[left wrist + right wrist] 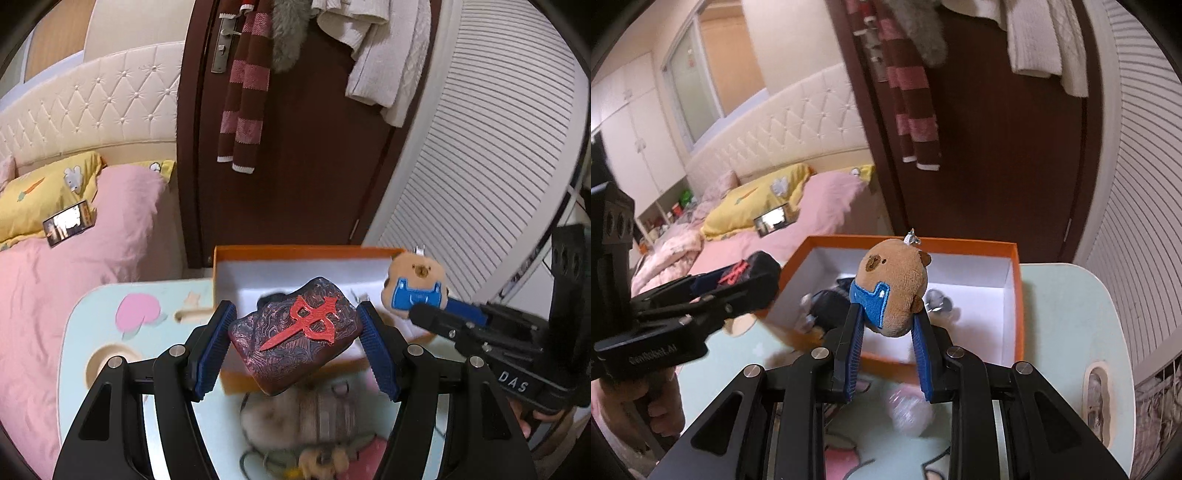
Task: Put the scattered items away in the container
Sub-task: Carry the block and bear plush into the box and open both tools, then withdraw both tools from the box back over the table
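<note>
My left gripper [295, 332] is shut on a dark red marbled block with a red emblem [295, 332] and holds it above the near edge of the orange box [303, 252]. My right gripper [888, 317] is shut on a brown capybara plush with a blue bib [894, 284] and holds it above the near side of the same box [1015, 295]. The box has a white inside with a dark item [831, 302] and a small silver thing [938, 299] in it. The plush also shows in the left wrist view [415, 291].
The box stands on a pale blue table [96, 317] with cartoon prints. Blurred plush items [295, 417] and a pink object [908, 413] lie on the table below the grippers. A pink bed [74, 258] with a phone is at left, a brown door [295, 147] behind.
</note>
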The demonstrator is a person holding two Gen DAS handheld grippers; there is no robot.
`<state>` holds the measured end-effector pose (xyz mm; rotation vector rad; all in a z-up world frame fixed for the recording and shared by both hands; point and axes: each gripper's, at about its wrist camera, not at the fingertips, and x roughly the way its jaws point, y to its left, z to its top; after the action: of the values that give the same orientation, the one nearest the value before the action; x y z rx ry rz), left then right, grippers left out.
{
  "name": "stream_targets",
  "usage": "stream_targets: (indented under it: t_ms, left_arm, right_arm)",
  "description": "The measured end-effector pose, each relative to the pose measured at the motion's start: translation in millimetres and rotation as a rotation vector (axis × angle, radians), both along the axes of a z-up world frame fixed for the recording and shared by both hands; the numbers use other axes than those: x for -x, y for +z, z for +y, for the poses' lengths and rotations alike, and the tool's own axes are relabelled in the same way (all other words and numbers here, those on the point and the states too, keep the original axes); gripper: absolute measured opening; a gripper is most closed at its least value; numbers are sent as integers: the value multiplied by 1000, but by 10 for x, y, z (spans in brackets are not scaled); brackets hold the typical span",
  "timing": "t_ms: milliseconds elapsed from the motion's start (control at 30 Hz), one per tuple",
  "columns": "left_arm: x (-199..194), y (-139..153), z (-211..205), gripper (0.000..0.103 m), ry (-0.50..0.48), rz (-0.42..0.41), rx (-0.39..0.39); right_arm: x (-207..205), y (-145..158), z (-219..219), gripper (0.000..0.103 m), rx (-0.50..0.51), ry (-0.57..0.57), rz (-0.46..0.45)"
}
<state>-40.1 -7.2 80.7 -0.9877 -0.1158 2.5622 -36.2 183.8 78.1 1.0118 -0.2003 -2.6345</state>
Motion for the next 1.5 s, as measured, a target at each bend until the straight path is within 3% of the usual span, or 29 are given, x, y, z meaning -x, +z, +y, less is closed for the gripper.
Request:
stream_targets:
  t_ms: [300,433,533,600,867,1233,1367,1500]
  left_arm:
    - [363,-134,124,67,-10,-48,13]
    - [440,-202,164,68,22,-65,39]
    - [428,-187,153,72,39,-39,49]
    - [412,-168,145,77,47,-22,56]
    - [364,-156,45,77,67,-33,35]
    - [-137,-115,-277,77,125,-30,58]
    - [-412,-214,-401,77,156,-43,80]
    - [-687,-346,-524,77,182,-68,54]
  right_arm:
    - [285,-144,107,26,11,-23,-58]
    - [320,-191,90,32,16,-35,-55]
    - [327,-199,67,49,2,-43,-42]
    - [332,-205,61,49,-2,-43,-38]
    - [316,-214,57,50,11,-35,-56]
    - [-101,-191,61,56,12,-33,-53]
    - [-381,-167,16,58,-25,-42,-24]
    - [-597,-206,-10,58,-26,-39,-31]
